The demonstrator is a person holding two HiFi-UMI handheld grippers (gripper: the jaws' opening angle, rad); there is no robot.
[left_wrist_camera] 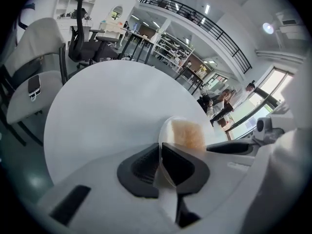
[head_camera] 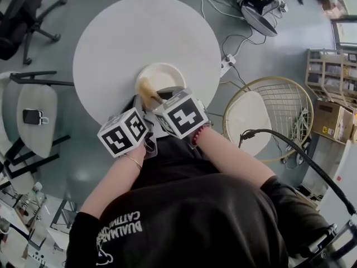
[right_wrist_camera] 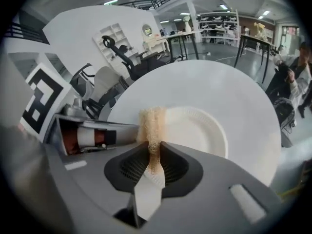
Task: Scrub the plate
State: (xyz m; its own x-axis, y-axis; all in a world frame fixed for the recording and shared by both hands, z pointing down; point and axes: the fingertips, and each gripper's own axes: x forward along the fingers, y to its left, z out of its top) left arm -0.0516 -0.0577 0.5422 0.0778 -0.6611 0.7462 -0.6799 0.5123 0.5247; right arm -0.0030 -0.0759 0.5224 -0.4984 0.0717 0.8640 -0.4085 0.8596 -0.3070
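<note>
Paper plate point(head_camera: 165, 76) sits on the round white bench point(head_camera: 122, 32), toward the bench's lower edge in the head view.

Left hand-held gripper point(left_wrist_camera: 160, 154): clenched on the plate's near rim, which shows edge-on between the pads. Judged an anchor, so the light plate cannot skid.

Right hand-held gripper point(right_wrist_camera: 154, 150): clamped on a tan mesh scrubber point(right_wrist_camera: 151, 121). In its own view the scrubber lies over the plate's left rim, probably placed for wiping.

Hidden: in the head view the grippers' own bodies cover their jaws and the plate's near rim. Plate face barely readable from the left gripper view. How hard the scrubber presses: cannot tell.
</note>
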